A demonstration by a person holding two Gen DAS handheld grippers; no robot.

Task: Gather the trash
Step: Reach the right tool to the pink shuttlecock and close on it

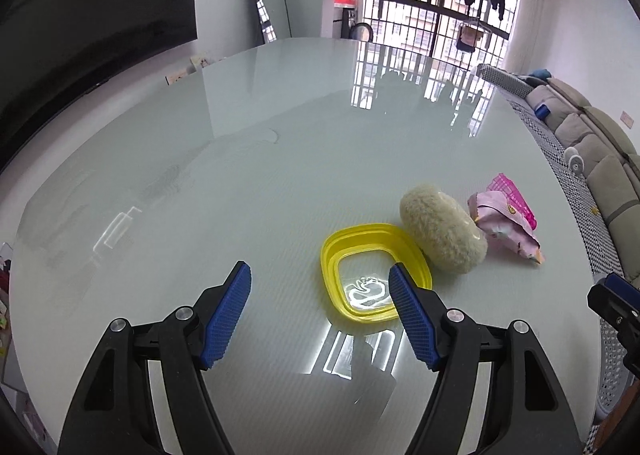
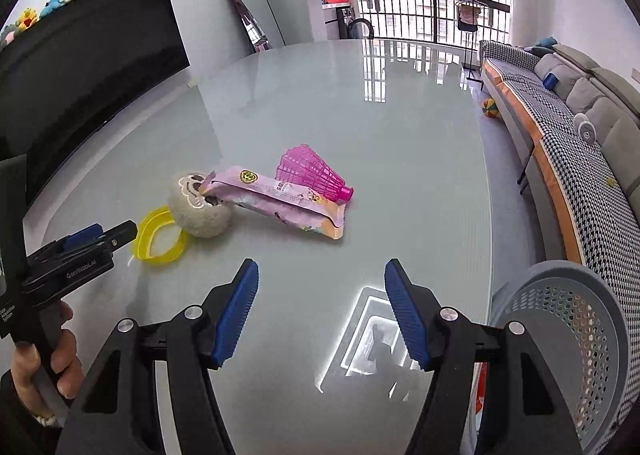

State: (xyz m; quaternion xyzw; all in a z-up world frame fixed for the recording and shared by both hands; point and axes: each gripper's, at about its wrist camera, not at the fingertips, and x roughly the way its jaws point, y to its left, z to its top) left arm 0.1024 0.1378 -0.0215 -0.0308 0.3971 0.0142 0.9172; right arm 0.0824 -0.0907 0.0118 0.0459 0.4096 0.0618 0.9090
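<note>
On the glass surface (image 1: 200, 135) both tools gape empty; left tool (image 1: 320, 281) nearly over yellow lid (image 1: 332, 255); right tool (image 2: 320, 279) should pinch the pink wrapper (image 2: 280, 199) mid-body.

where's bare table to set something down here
Bare: the table beyond the pink shuttlecock toward the window, and the strip before the right gripper. Crowded: yellow lid, fuzzy ball and pink wrapper, all touching.
</note>
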